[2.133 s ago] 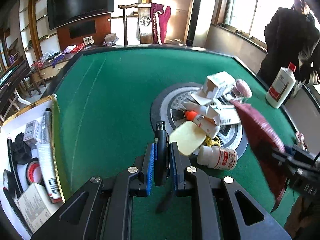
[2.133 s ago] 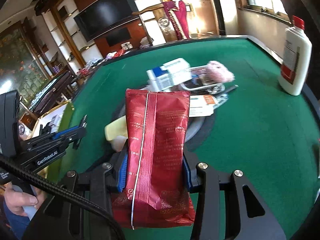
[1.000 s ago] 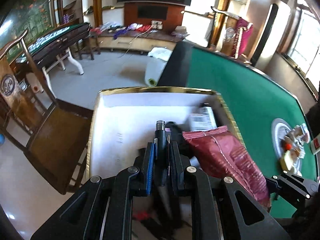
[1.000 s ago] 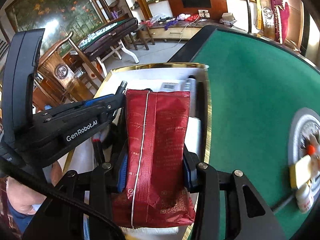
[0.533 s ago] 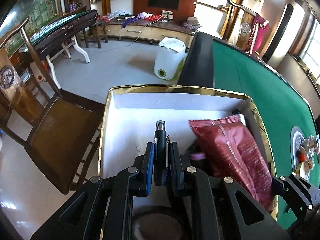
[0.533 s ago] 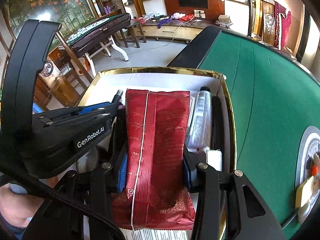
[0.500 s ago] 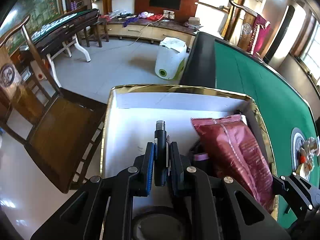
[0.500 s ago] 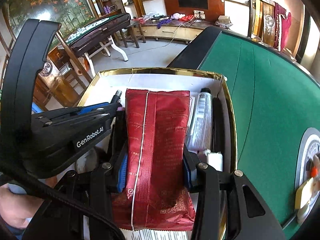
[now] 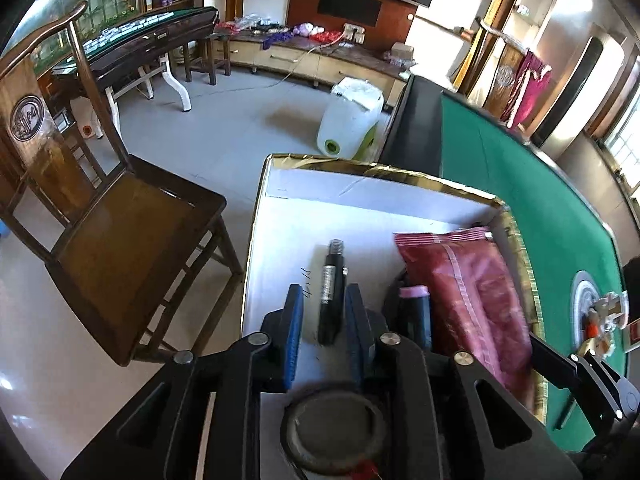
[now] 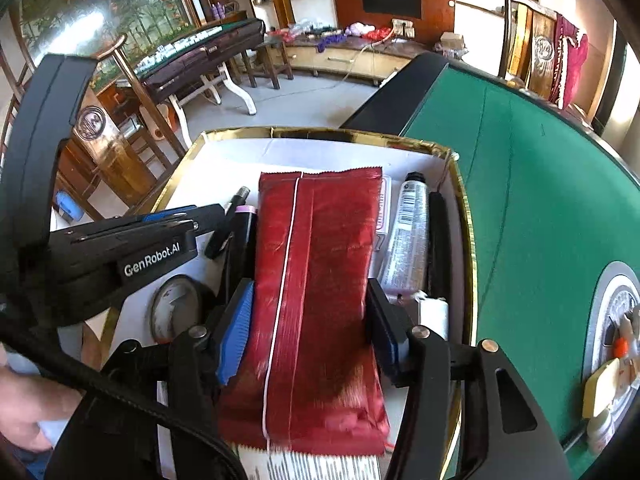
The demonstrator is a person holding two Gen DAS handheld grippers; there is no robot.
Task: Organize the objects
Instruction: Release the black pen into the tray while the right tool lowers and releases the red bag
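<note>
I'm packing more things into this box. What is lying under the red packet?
Under the red packet in the gold-rimmed box, a pink-and-white carton edge and a barcoded label stick out. A grey tube lies beside it. The rest is covered.

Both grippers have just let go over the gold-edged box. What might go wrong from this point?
1. The black pen lies between the open left gripper fingers; pulling back carelessly could drag it along.
2. The red packet looks blurred, so it may be dropping. It lies over other items and could settle crooked, or catch on the open right gripper.
3. The two grippers are close together over the box and could bump while withdrawing.
</note>
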